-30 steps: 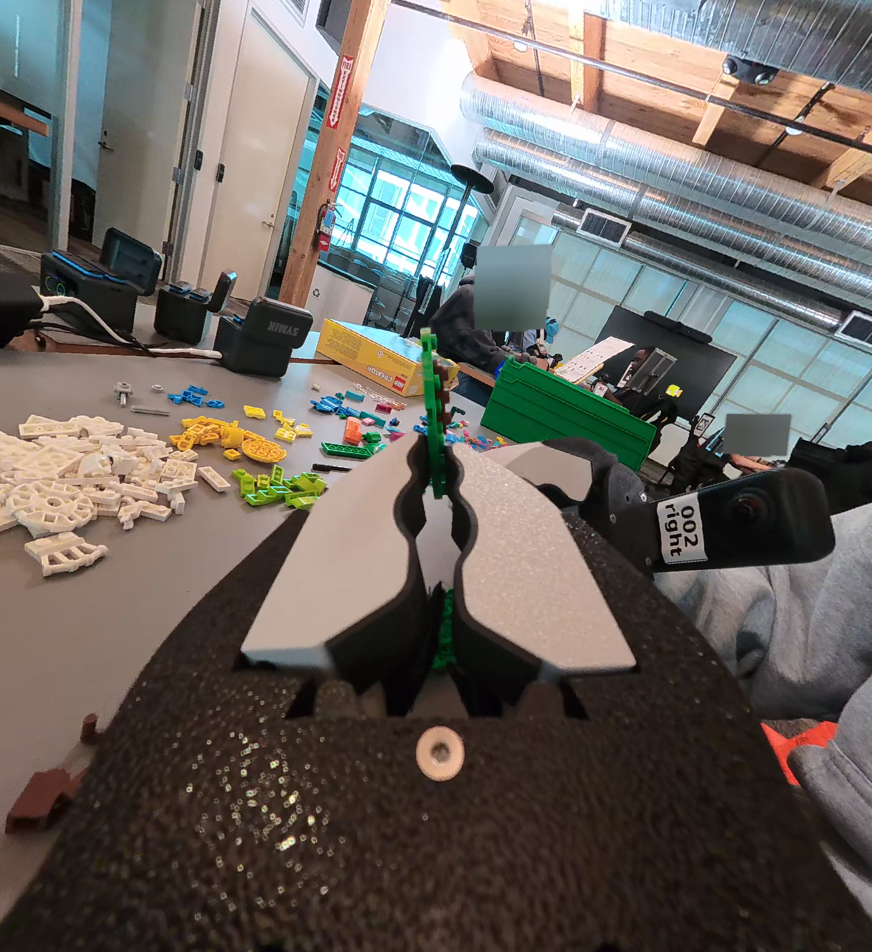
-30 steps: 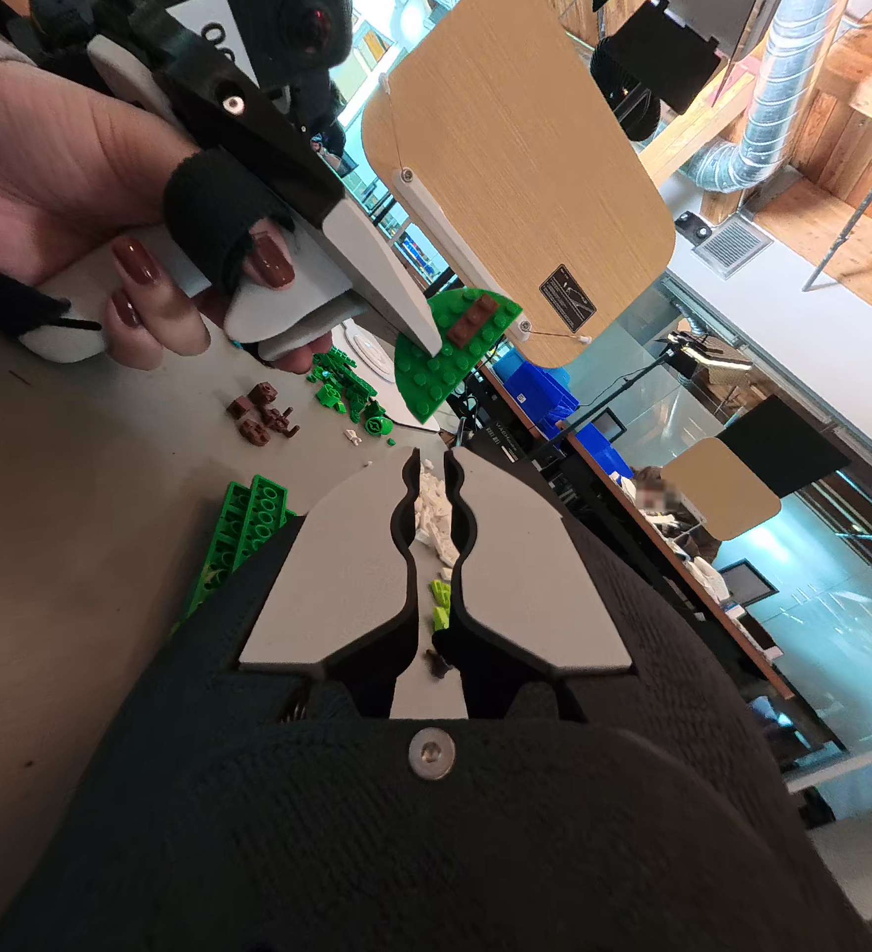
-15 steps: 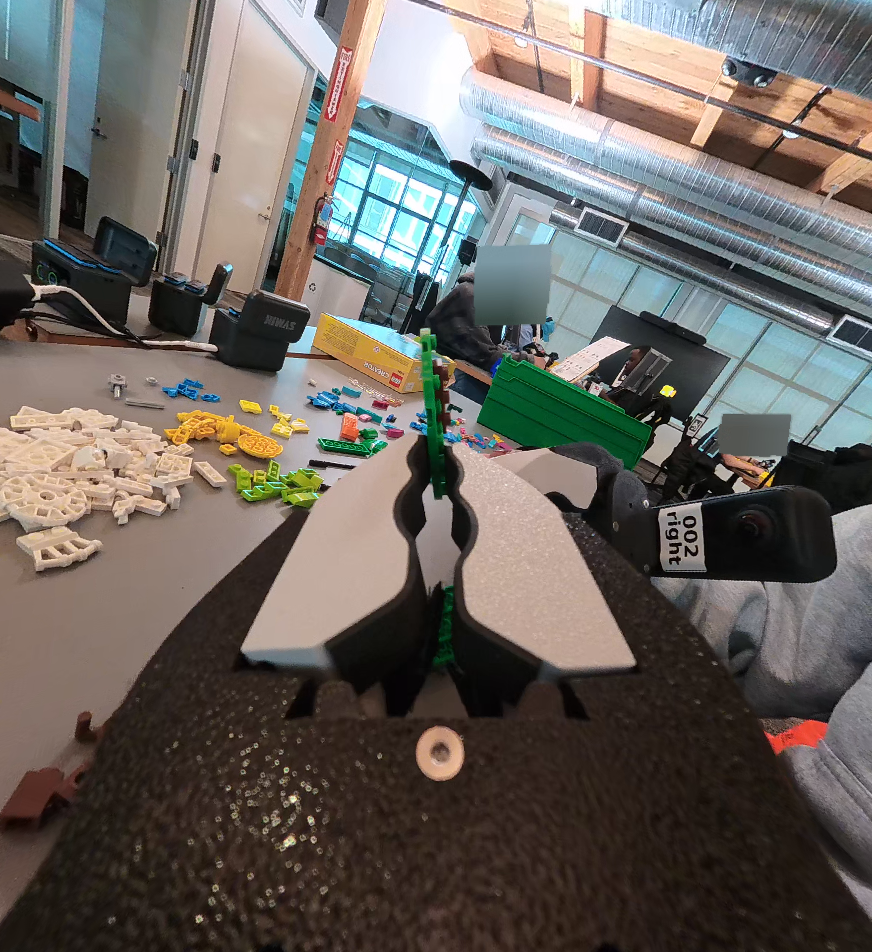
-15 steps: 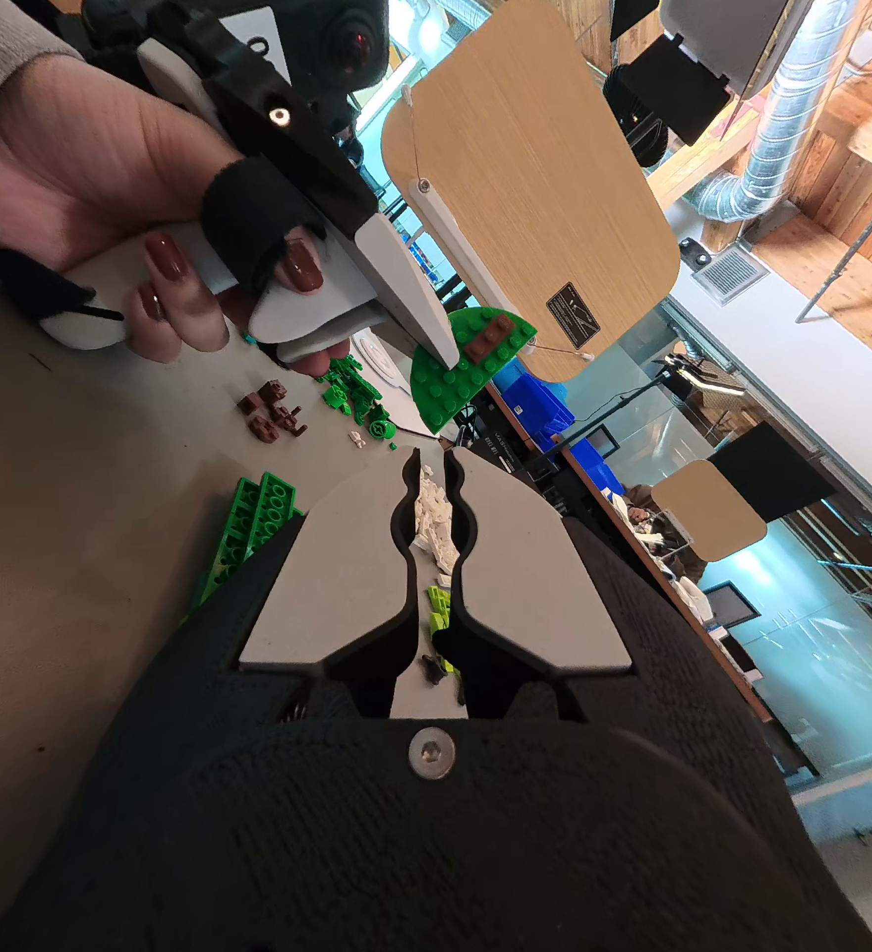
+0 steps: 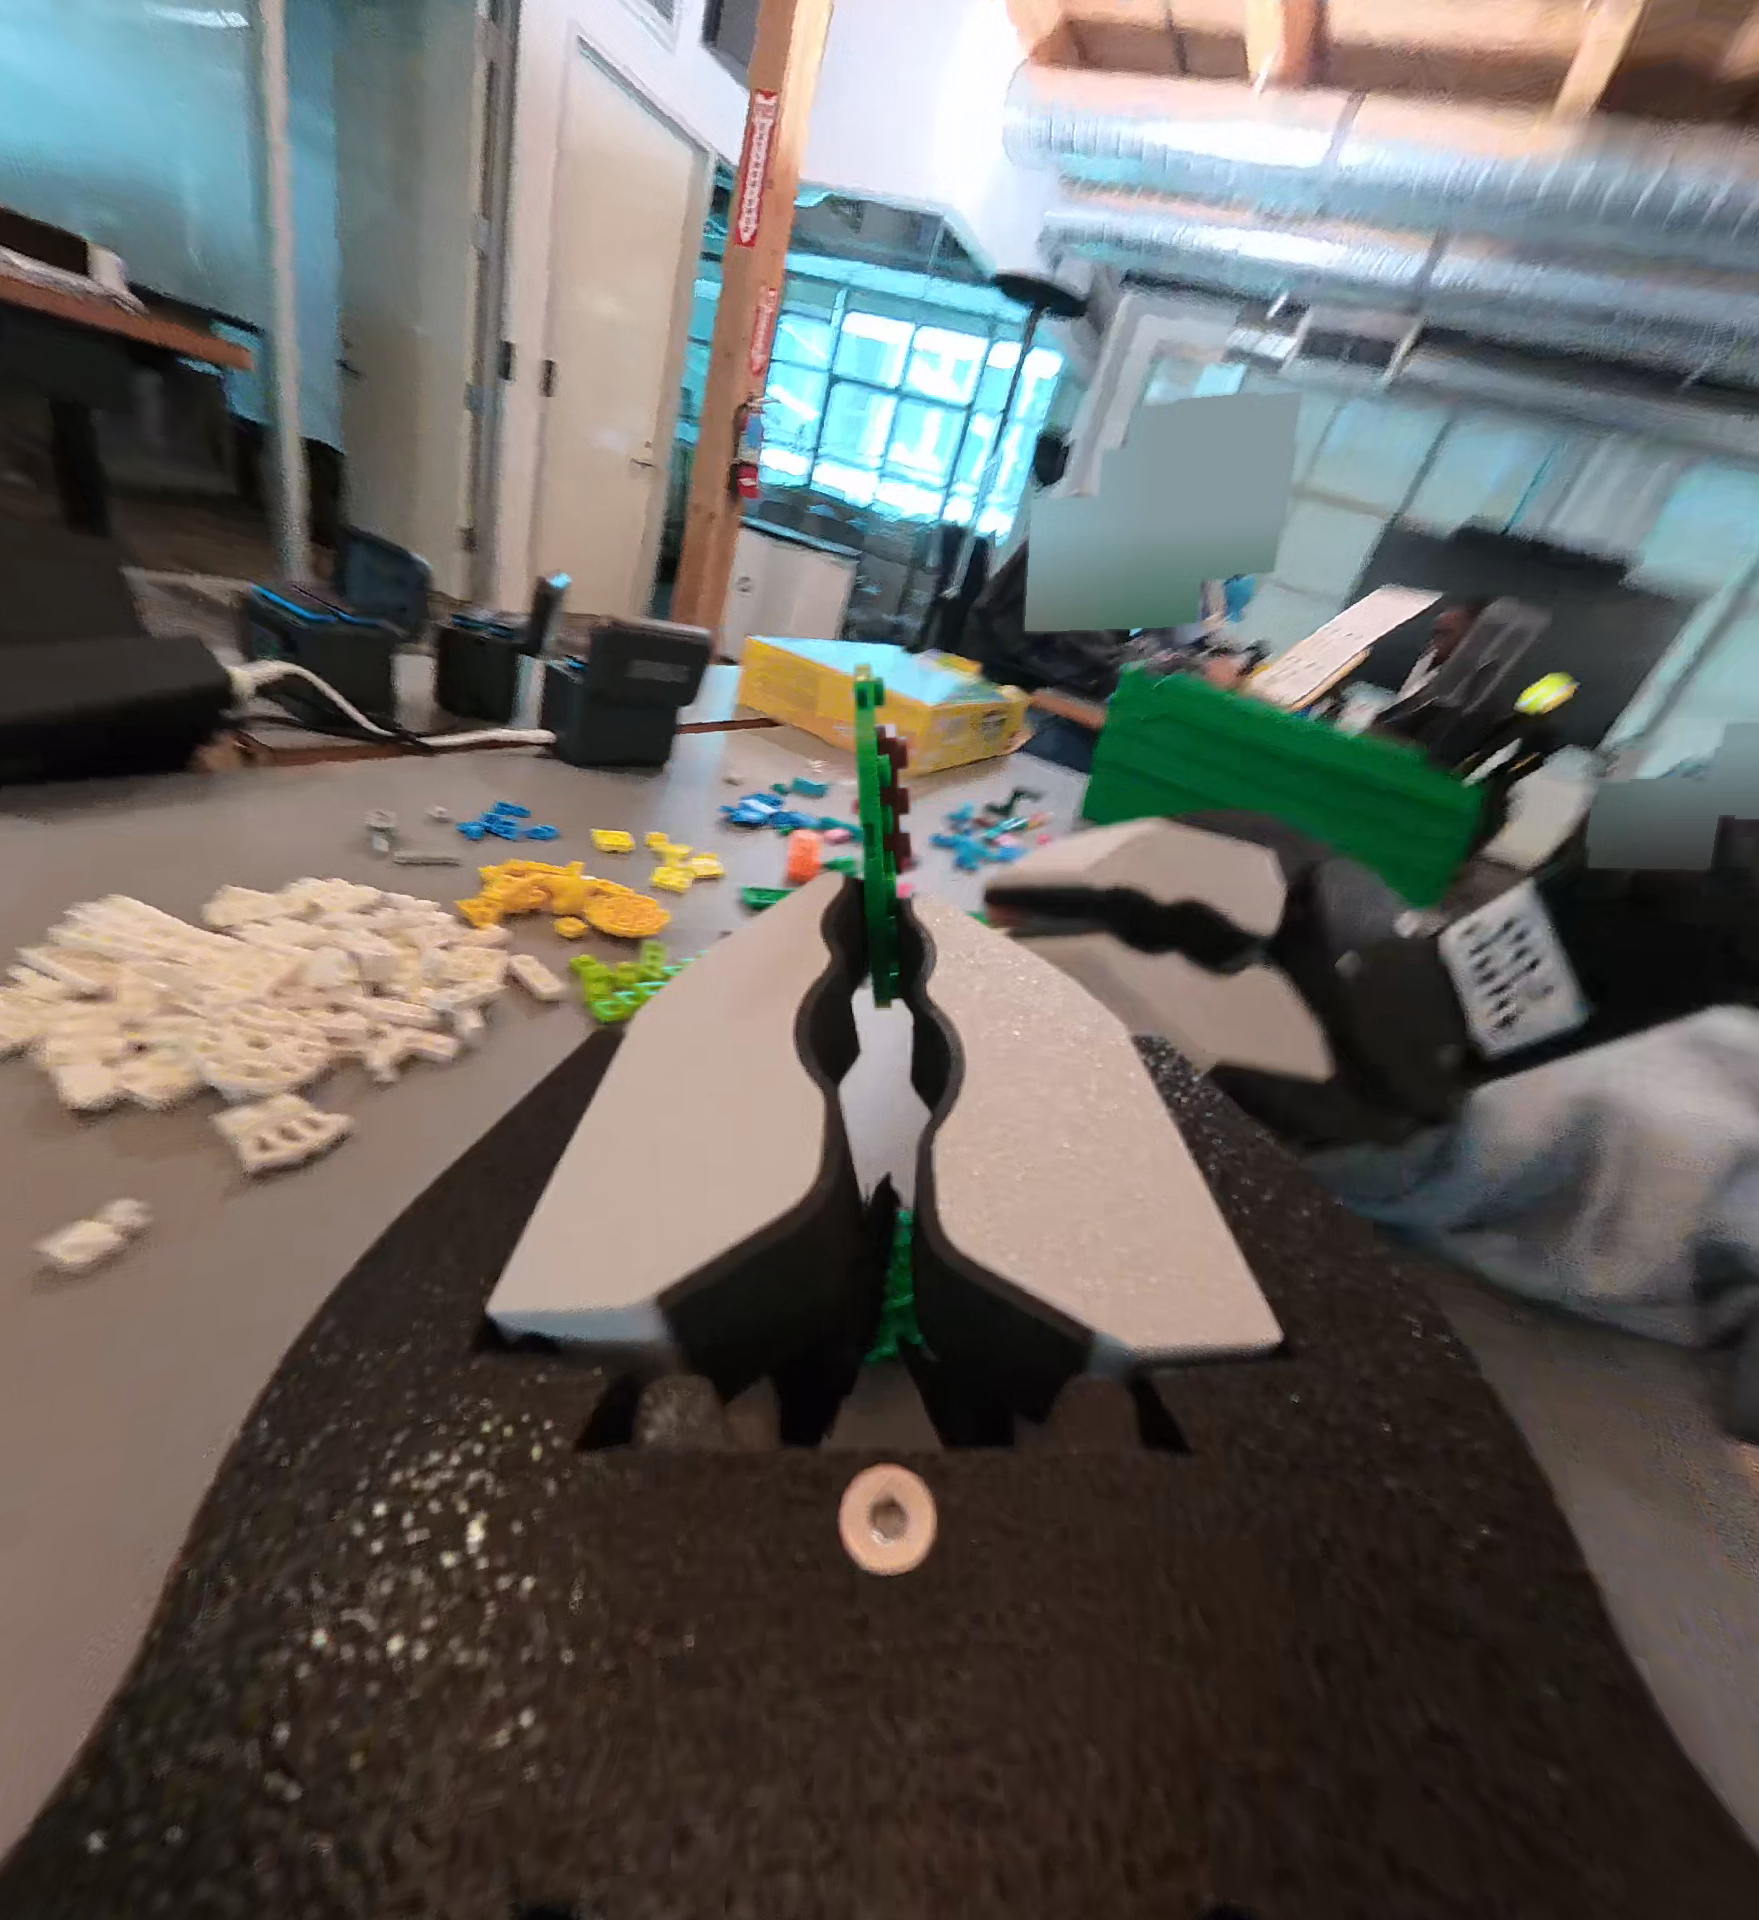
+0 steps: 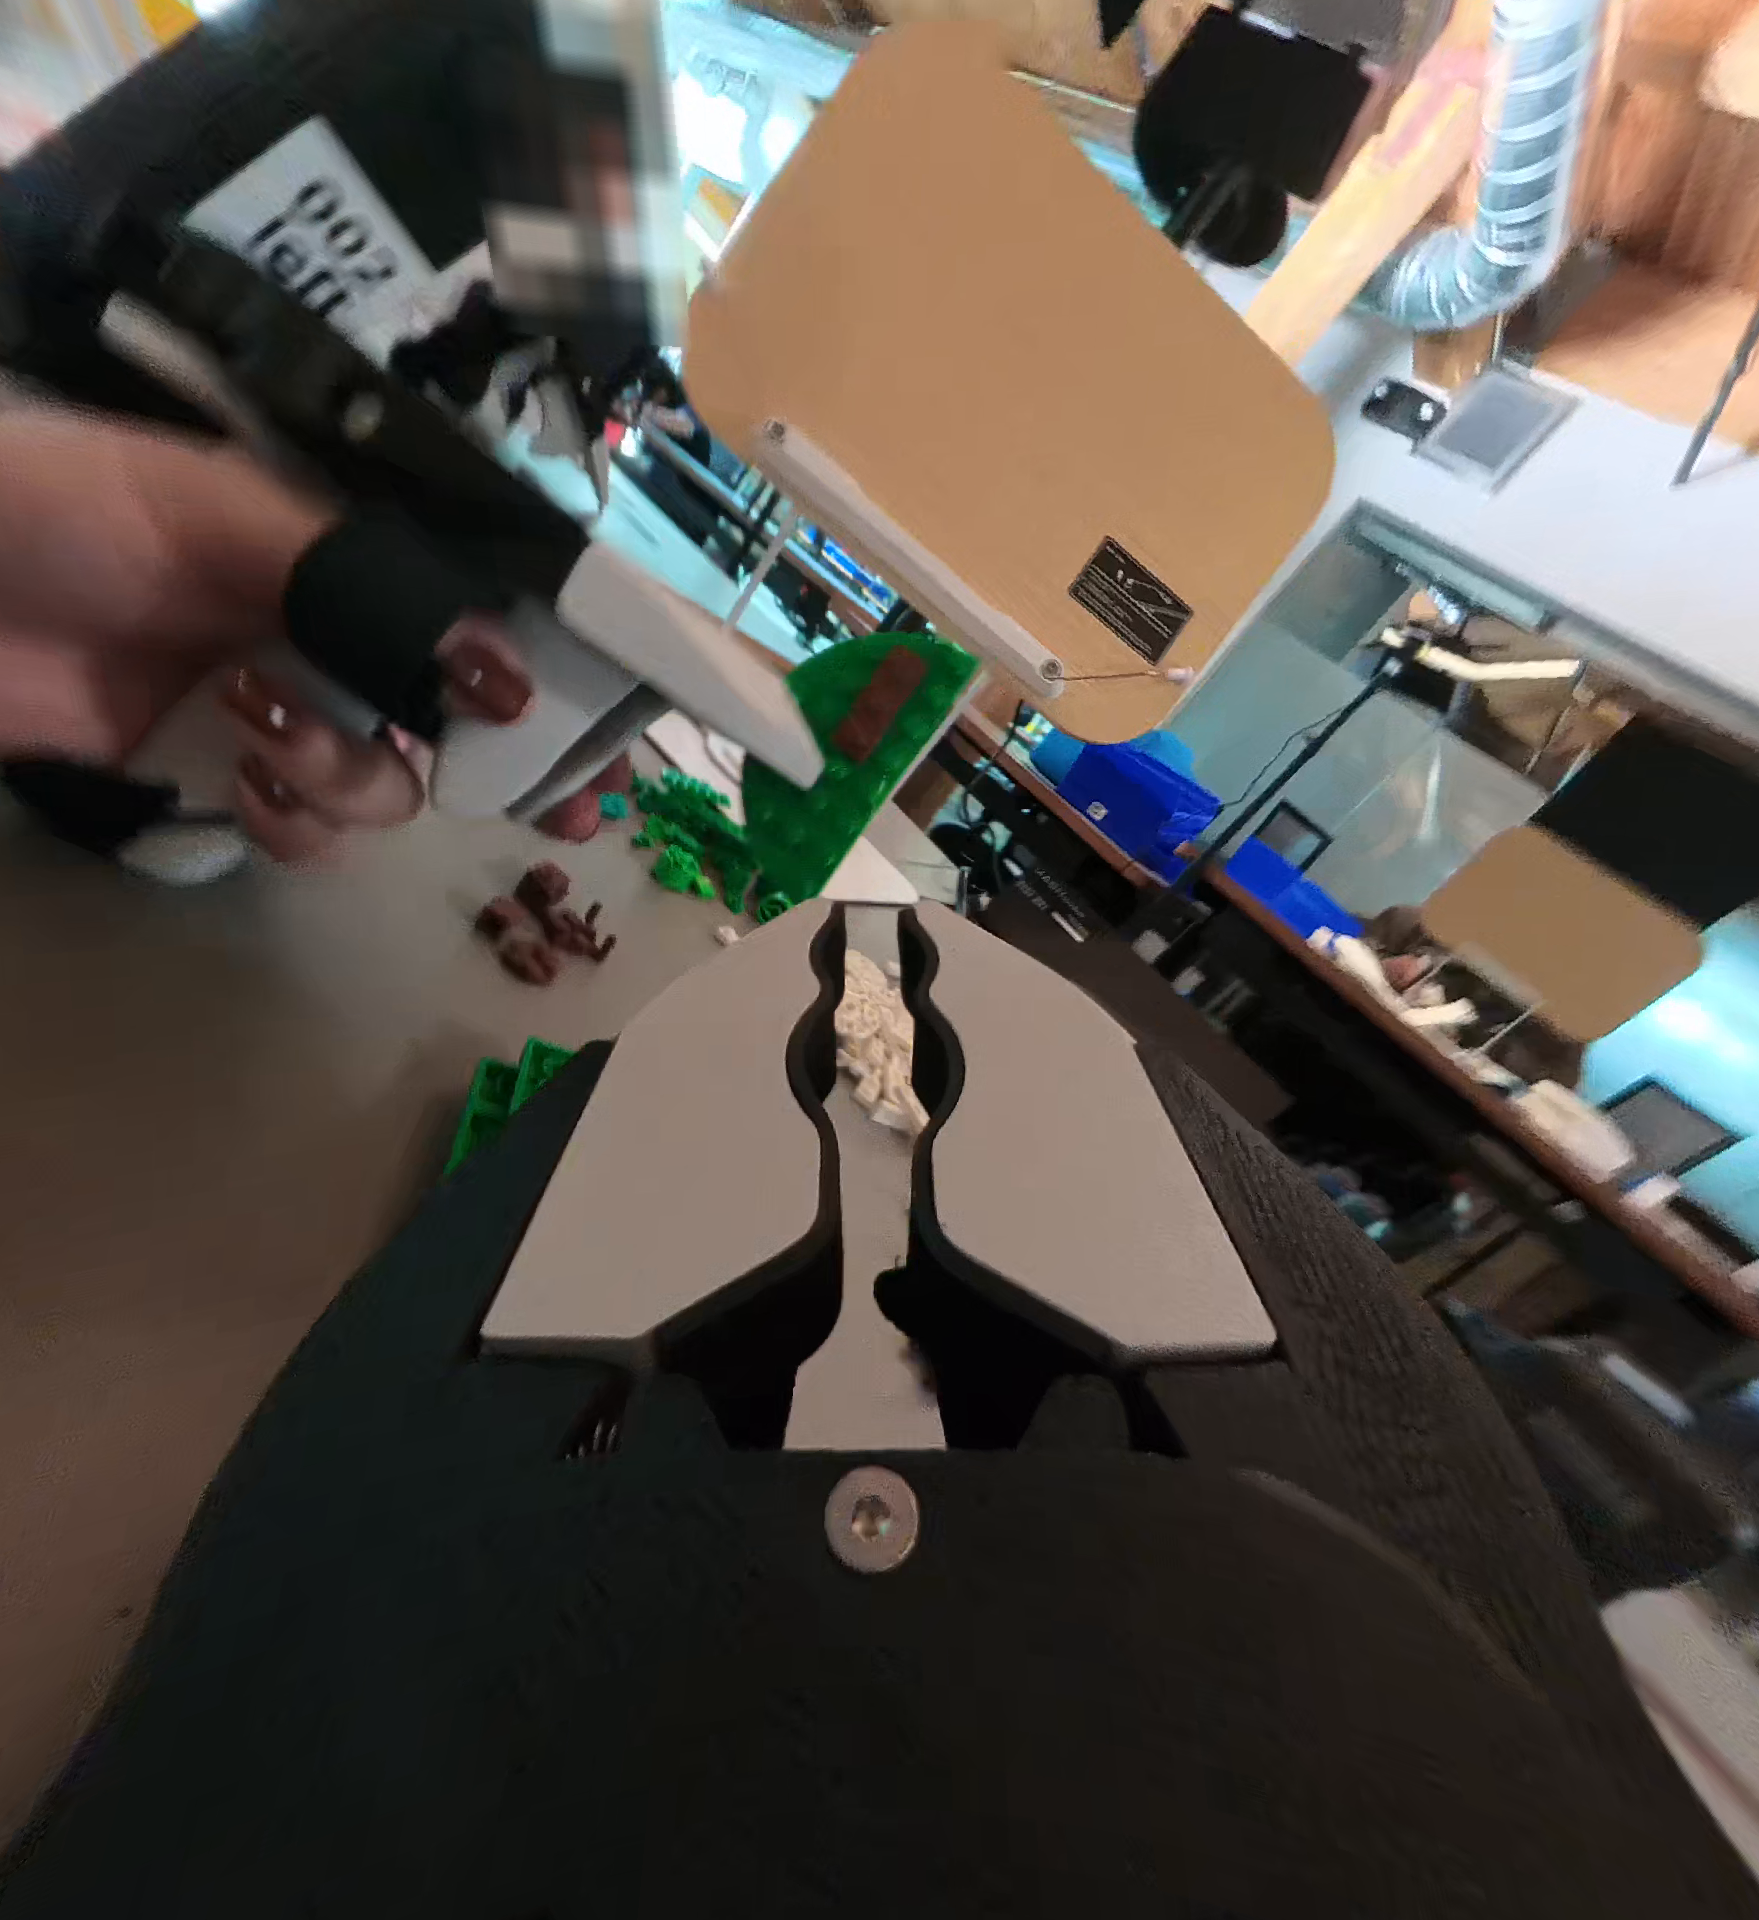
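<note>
1. Left gripper (image 5: 880, 914): jaws clenched on the lower edge of a thin green studded semicircular plastic plate (image 5: 873, 821), pressing both faces. The plate stands on edge above the table, well clear of the loose parts. A small dark brown brick (image 5: 896, 774) is fixed on its studded face, which is turned toward the right gripper, probably so that face stays reachable.

2. Right gripper (image 6: 870, 920): jaws nearly closed with a narrow gap, nothing between them; only the pale parts on the table show through. It hovers just beside the plate, tips near the plate's lower edge.

3. Grey table (image 5: 106, 1299): carries loose building parts grouped by colour, apparently for easy picking:
- white pieces heap (image 5: 189, 997)
- yellow pieces cluster (image 5: 563, 899)
- lime-green pieces (image 5: 615, 982)
- blue pieces (image 5: 501, 826)
- dark brown pieces (image 6: 542, 925)
- green foliage pieces (image 6: 693, 831)
- green ribbed plates (image 6: 501, 1091), partly hidden by the right gripper.

4. Far table edge: yellow cardboard box (image 5: 906, 696), black cases with cables (image 5: 626, 691), green plastic bin (image 5: 1280, 769).
</note>
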Motion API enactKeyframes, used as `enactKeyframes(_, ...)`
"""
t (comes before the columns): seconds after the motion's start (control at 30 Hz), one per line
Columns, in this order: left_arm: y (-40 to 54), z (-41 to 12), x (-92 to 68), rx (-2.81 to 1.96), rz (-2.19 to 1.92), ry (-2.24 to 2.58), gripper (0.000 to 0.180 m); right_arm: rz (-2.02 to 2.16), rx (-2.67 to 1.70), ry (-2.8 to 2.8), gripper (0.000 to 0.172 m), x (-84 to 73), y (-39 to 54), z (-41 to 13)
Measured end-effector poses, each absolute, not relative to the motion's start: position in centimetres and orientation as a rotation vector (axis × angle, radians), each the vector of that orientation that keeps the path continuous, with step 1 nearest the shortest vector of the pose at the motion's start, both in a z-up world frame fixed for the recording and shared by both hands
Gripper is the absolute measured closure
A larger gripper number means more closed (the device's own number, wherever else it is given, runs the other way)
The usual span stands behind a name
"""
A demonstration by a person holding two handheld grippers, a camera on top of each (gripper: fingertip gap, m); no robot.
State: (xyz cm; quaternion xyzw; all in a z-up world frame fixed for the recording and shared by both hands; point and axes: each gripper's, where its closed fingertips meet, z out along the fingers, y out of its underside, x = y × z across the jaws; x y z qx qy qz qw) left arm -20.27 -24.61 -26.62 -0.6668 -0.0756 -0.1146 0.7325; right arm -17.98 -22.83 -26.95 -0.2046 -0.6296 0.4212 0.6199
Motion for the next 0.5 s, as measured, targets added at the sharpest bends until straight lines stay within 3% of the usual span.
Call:
enactKeyframes(0.17,-24.1,-27.9,-20.5,-1.606,0.226,0.004,0.175,1.170,-0.587,-1.424,0.167,-17.7,-22.1,-26.1)
enactKeyframes(0.5,-23.2,-29.8,-18.6,-1.691,0.513,0.253,0.175,1.125,-0.534,-1.455,0.167,-17.6,-23.0,-26.6)
